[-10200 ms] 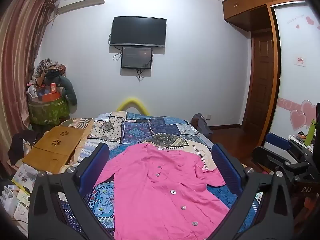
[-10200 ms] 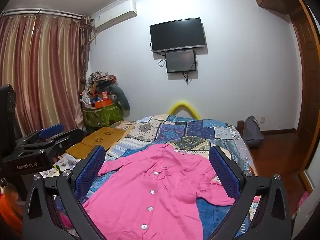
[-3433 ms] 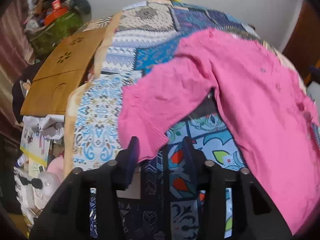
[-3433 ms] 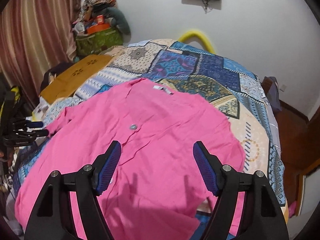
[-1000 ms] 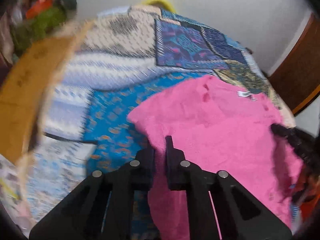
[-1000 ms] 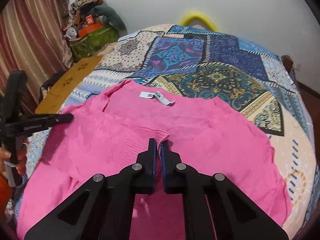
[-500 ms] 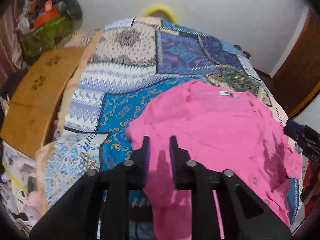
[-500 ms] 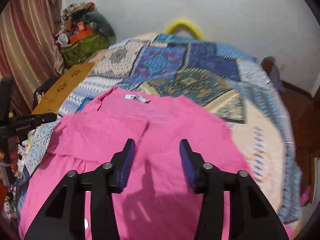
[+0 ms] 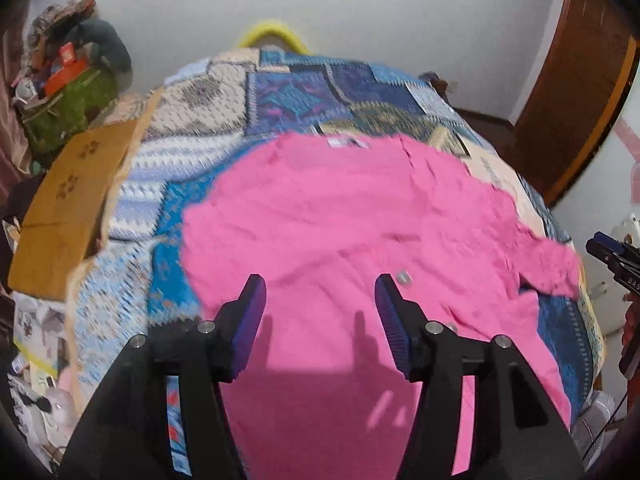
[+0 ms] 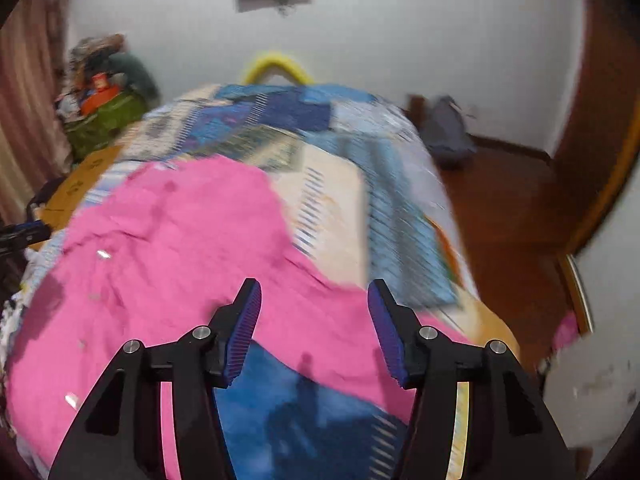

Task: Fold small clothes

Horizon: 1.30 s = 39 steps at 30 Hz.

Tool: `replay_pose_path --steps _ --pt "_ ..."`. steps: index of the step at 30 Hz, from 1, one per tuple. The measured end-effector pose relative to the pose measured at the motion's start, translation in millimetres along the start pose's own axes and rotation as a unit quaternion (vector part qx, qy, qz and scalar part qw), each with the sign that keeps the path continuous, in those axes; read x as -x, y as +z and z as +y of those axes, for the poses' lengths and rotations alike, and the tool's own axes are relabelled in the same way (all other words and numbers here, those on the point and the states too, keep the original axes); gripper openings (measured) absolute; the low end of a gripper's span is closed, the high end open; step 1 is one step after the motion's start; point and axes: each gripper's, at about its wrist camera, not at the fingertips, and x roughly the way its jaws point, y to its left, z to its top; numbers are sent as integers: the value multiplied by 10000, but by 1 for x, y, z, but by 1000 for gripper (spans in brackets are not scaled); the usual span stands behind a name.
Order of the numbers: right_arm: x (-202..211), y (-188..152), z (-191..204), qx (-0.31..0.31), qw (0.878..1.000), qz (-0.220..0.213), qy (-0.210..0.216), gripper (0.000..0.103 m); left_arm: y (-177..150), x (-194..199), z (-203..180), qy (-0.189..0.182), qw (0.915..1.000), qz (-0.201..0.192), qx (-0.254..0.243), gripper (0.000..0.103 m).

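Observation:
A pink buttoned shirt point(image 9: 340, 216) lies spread on the patchwork bed cover, with its left sleeve folded in over the body. My left gripper point(image 9: 320, 312) is open and empty, hovering over the lower middle of the shirt. In the right wrist view the shirt point(image 10: 168, 248) fills the left side, and its right sleeve point(image 10: 320, 320) stretches out under my right gripper point(image 10: 314, 320), which is open and empty above it. That view is blurred by motion.
The patchwork bed cover point(image 9: 304, 92) runs back to a yellow arch point(image 9: 272, 32) at the wall. A brown board point(image 9: 68, 200) lies off the bed's left edge, with a cluttered green basket point(image 9: 64, 108) behind. Wooden floor point(image 10: 512, 216) and a grey bag point(image 10: 444, 132) lie to the right.
Both grippers have let go of the sleeve cuff and opened wide. The left one has pulled back over the shirt; the right one has swung right, over the other sleeve.

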Motion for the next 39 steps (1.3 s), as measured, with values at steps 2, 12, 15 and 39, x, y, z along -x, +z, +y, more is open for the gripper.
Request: replay_pose_path --steps 2,12,15,39 --pt "-2 -16 -24 -220 9995 146 -199 52 -8 -9 -6 -17 9999 133 18 56" --pt "-37 -52 -100 -1387 9879 580 -390 52 -23 -35 -28 151 9989 424 -158 56" --pt "-50 -50 -107 -1633 9844 588 -291 52 -22 -40 -32 196 9986 452 -207 56" --pt "38 38 -5 12 9983 -529 252 3 -8 -6 -19 141 9997 -119 -188 56"
